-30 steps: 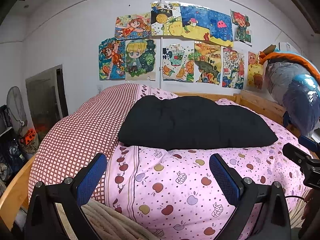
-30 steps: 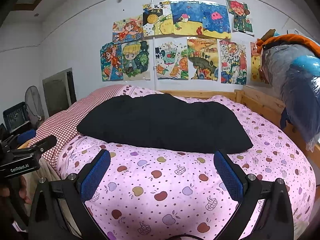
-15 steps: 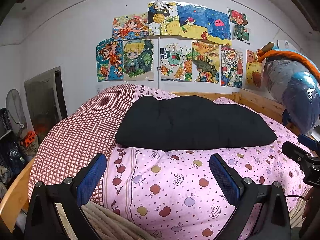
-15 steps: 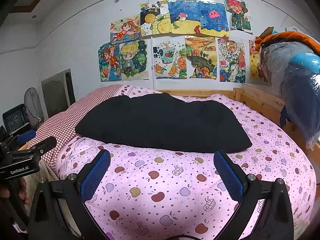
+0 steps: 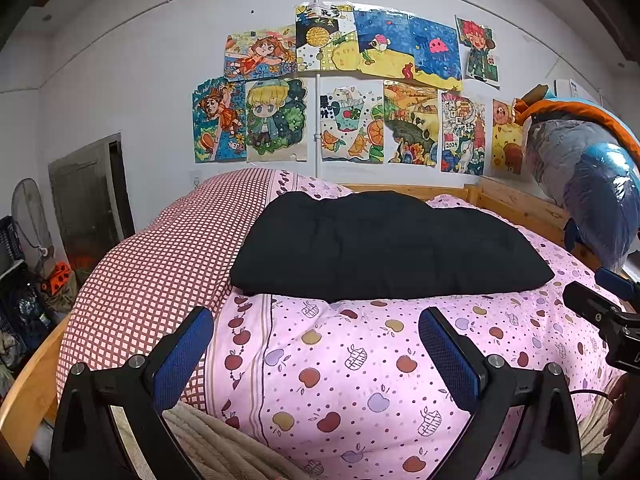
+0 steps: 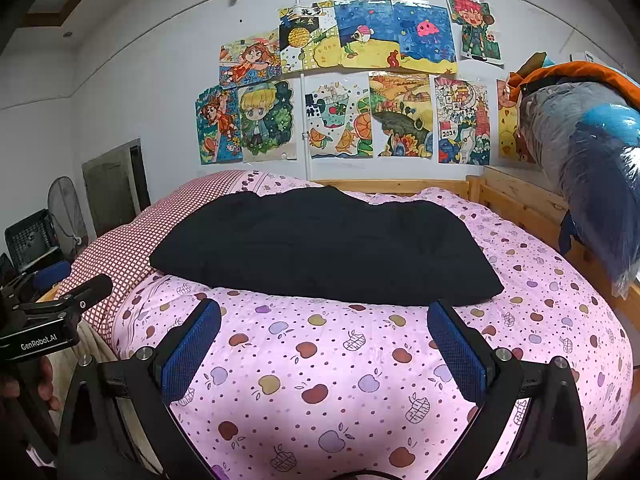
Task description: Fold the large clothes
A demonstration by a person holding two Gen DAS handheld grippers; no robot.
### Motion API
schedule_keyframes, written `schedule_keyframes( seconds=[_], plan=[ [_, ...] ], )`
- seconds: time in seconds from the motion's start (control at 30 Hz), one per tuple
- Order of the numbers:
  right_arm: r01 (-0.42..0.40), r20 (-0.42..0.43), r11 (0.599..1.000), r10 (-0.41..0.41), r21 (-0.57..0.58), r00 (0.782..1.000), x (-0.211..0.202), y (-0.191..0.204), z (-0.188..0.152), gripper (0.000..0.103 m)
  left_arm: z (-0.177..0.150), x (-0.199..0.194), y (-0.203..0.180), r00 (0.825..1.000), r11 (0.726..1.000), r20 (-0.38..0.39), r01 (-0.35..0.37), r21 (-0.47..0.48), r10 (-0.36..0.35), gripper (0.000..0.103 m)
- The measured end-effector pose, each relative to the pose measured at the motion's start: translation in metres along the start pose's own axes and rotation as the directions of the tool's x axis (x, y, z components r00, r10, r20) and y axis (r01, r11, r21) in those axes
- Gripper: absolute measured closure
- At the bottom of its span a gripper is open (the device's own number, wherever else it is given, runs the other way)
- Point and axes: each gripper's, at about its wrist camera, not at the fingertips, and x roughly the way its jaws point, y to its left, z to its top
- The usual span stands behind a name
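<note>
Jacket [image 5: 384, 248] looks closer than before, ahead of your jaws; left gripper [image 5: 316, 344] and right gripper [image 6: 324, 340] hover wide, empty.

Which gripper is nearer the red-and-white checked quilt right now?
Left. The left gripper hangs over the bed's near edge, its left finger level with the red-and-white checked quilt. The right gripper sits further right, over the pink apple-print cover.

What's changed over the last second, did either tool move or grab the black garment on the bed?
Little changed. The left tool drifted slightly, so the black garment sits a bit further left in its view; the right tool eased marginally closer. Neither took hold of anything: both are open and empty, and the garment lies as before on the pink quilt.
</note>
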Motion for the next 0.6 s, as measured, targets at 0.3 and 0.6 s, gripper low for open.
schedule_keyframes(
  seconds=[0.3, 0.6],
  plan=[
    [0.002, -0.002, 1.000, -0.002, 0.003, 1.000, 0.0006, -0.0011, -0.0015, 0.002, -0.0010, -0.0002, 0.0010, 1.000, 1.000, -0.002, 0.002, -0.004, -0.002, 0.000],
    [0.004, -0.001, 1.000, -0.004, 0.009, 1.000, -0.0001, -0.0016, -0.0034, 0.002, -0.0016, -0.0002, 0.0002, 1.000, 1.000, -0.003, 0.003, -0.002, -0.003, 0.000]
  ],
)
